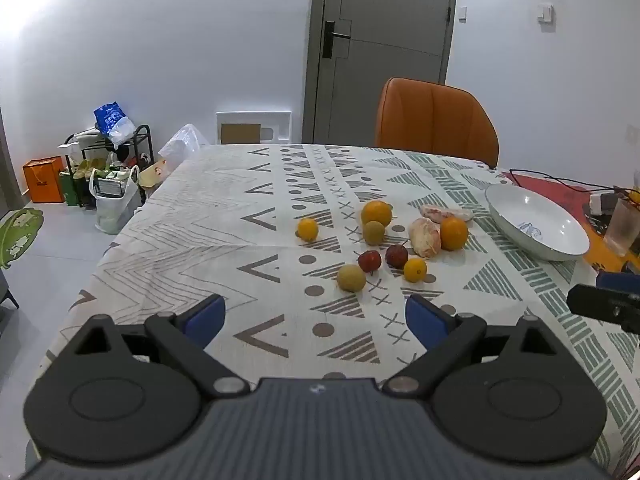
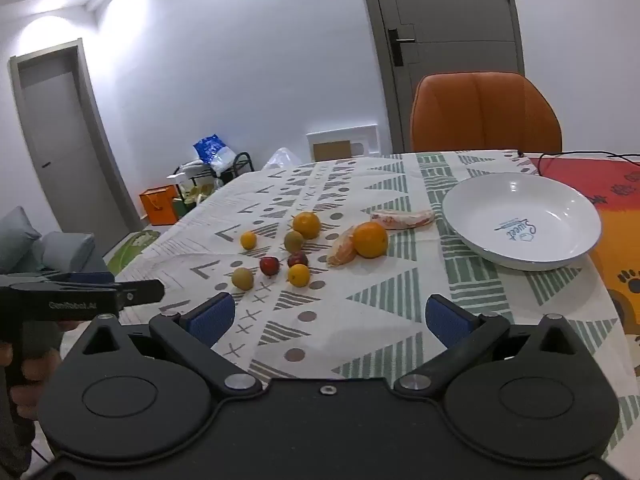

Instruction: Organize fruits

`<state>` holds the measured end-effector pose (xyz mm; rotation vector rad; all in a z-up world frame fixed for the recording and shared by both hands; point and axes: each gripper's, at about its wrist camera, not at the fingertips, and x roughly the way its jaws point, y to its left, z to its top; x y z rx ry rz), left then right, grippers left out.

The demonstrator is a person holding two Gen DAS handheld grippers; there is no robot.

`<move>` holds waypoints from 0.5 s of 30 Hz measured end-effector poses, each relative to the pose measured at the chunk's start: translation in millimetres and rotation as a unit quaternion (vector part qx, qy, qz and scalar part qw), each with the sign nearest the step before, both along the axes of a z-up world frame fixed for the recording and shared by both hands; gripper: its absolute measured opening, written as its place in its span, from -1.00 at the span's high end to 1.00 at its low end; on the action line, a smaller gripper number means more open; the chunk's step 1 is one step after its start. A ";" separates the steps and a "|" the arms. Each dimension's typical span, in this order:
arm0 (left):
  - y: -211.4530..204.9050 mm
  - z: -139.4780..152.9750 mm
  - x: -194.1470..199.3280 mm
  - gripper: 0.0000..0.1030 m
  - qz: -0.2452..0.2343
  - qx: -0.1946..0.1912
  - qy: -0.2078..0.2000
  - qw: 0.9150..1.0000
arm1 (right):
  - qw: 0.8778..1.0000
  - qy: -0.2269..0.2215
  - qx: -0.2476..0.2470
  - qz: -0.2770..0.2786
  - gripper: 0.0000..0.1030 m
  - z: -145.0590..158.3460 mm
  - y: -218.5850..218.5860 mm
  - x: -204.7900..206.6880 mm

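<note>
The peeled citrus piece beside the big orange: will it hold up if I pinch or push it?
The peeled citrus piece shows bare, pale membrane, so it is probably soft and may squash or tear. It leans against the big orange, so nudging either could shift both. Its lumpy shape likely won't roll.

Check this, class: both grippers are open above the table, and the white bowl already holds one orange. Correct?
Not quite. The white bowl is empty in the right wrist view; the oranges lie on the tablecloth. The left gripper and right gripper are open.

White bowl (image 2: 520, 204), orange oranges (image 2: 370, 239), geometric grey-green tablecloth (image 2: 384, 304), possibly red plums (image 2: 269, 265)
</note>
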<state>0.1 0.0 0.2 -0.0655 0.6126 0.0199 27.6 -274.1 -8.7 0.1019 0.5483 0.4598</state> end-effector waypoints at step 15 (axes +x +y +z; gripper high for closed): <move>1.9 -0.9 -3.5 -0.86 -0.004 -0.002 -0.003 1.000 | 1.000 -0.002 -0.006 -0.002 -1.00 -3.9 -3.7 -5.4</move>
